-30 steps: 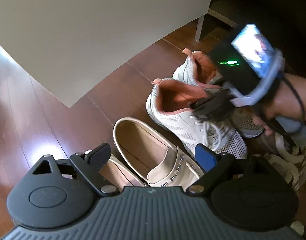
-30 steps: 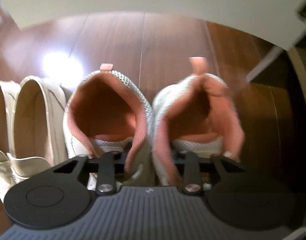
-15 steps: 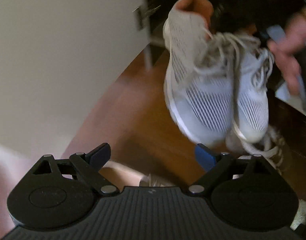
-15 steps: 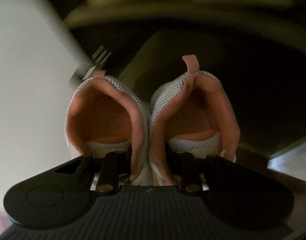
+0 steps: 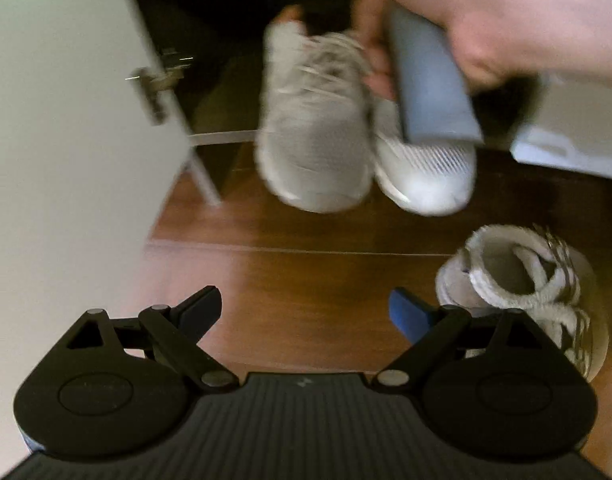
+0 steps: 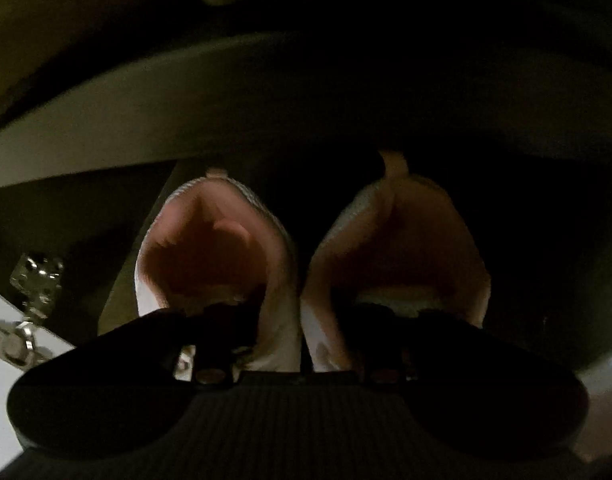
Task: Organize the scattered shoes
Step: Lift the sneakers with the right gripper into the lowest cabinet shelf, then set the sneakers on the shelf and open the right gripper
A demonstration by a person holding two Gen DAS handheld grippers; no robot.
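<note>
Brown wooden floor [image 5: 306, 276] fills the room's lower part, made of long shiny planks with thin lines between them. A white cabinet door [image 5: 66, 120] stands open beside the floor, and a silver hinge [image 5: 156, 80] sits on its edge. Behind the door the cabinet [image 5: 234, 12] is very dark inside, with a pale shelf [image 6: 186, 112] running across it.

Two white mesh sneakers [image 5: 318, 128] hang side by side at the front of the cabinet, toes pointing out over the floor. Their insides are pink. The right gripper [image 6: 302, 344] has one finger inside each sneaker, with the two inner sides of the sneakers between its fingers. Its jaws are opening. It is too dark to tell if the pads press on the sneakers. A hand [image 5: 498, 24] holds that gripper's grey handle [image 5: 430, 80] above the sneakers.

The left gripper [image 5: 306, 312] is spread wide with nothing in it, over bare floor near the cabinet door. A fluffy white high-top shoe [image 5: 534, 280] sits on the floor, farther from the cabinet than the sneakers.
</note>
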